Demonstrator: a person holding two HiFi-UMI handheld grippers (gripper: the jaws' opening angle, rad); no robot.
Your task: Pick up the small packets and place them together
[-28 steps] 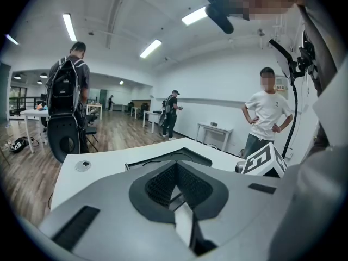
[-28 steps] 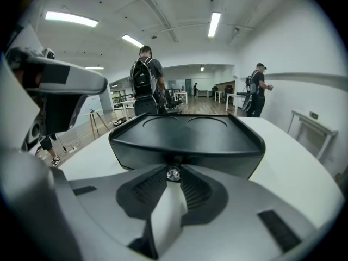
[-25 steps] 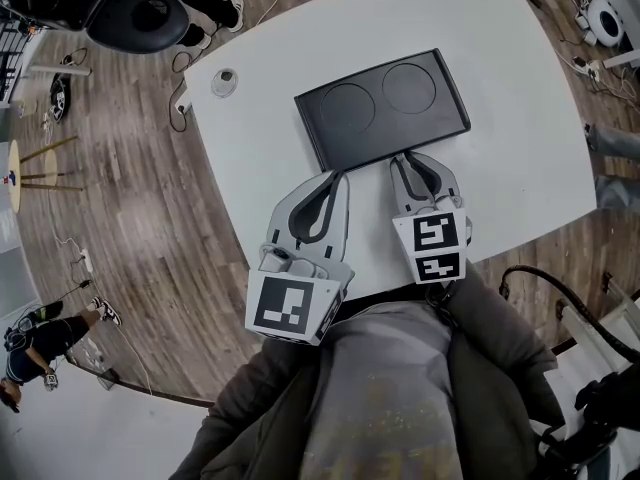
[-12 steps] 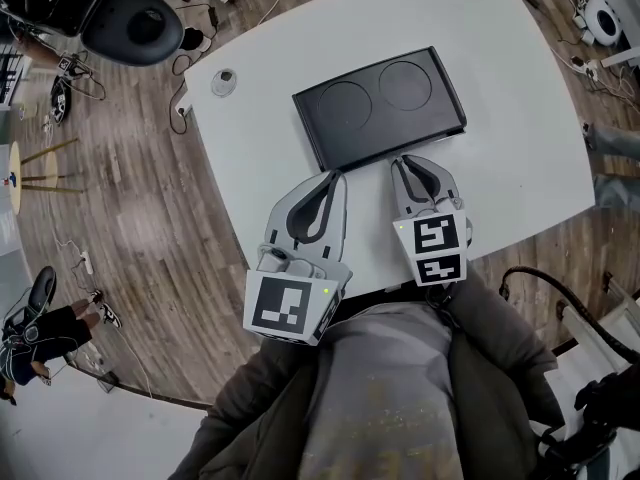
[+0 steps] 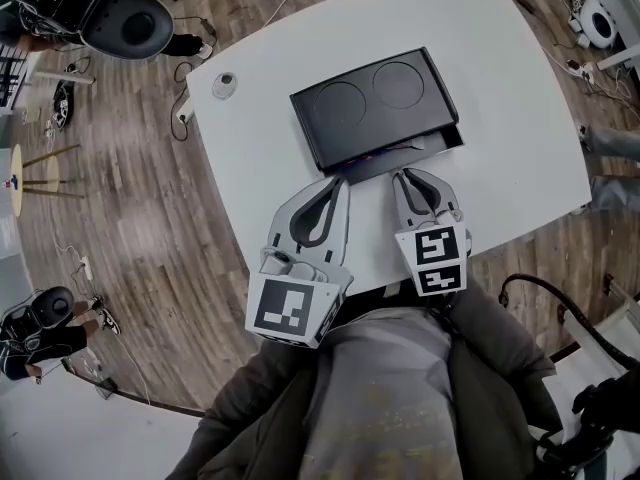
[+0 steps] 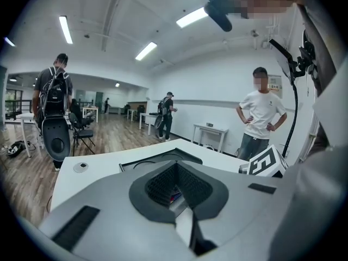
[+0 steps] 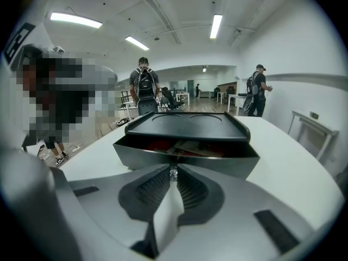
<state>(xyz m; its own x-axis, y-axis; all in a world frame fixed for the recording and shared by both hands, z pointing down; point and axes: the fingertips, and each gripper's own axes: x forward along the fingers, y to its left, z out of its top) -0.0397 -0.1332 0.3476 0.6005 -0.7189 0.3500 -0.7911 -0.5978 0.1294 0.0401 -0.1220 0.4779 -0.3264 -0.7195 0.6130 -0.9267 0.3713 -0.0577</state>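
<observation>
White table is holding the box; your right gripper is pinching its drawer knob, packets lying inside at 12 o'clock. Meanwhile your left gripper is idling, jaws together, empty.

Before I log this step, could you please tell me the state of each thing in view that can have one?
drawer: partly pulled out of the black box.
packets: lying inside the open drawer.
right gripper: shut on the drawer knob.
left gripper: shut, nothing between its jaws.
</observation>
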